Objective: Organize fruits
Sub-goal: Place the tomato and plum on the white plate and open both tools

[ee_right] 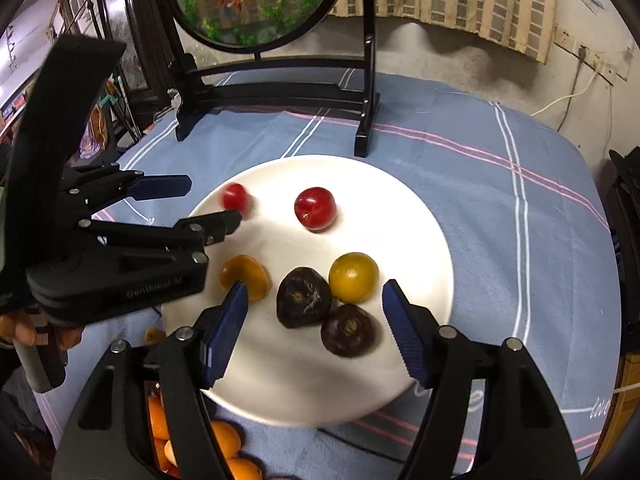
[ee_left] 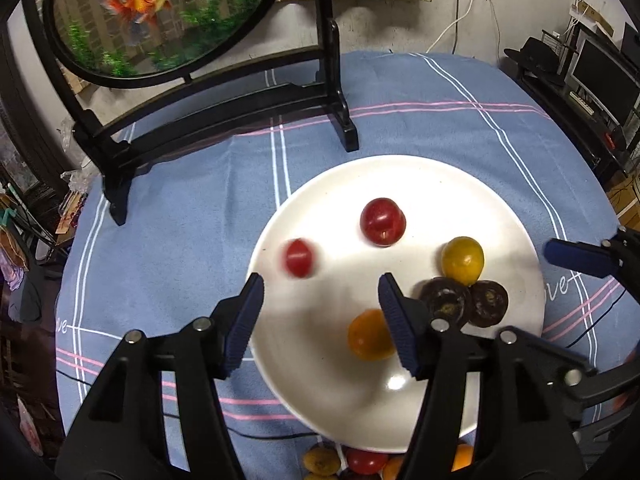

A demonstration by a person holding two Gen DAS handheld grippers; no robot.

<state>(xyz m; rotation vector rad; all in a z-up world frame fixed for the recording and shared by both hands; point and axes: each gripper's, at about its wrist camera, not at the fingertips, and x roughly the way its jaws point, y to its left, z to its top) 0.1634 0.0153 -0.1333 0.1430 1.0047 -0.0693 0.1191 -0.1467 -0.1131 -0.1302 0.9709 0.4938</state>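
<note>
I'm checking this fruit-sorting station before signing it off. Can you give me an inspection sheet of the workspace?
Surface: blue striped tablecloth covering the table.
Job's things: white plate holding six fruits: small red fruit (blurred), larger red fruit, yellow fruit, orange fruit, two dark purple fruits touching. More orange fruits lie off the plate at the near edge.
Clutter: goldfish screen on black stand behind the plate.
Grippers: left gripper and right gripper both open above the plate, holding nothing.
Cables: white cable on the wall; thin black cable on the cloth.
Surroundings: cluttered room, monitor on a side shelf.
</note>
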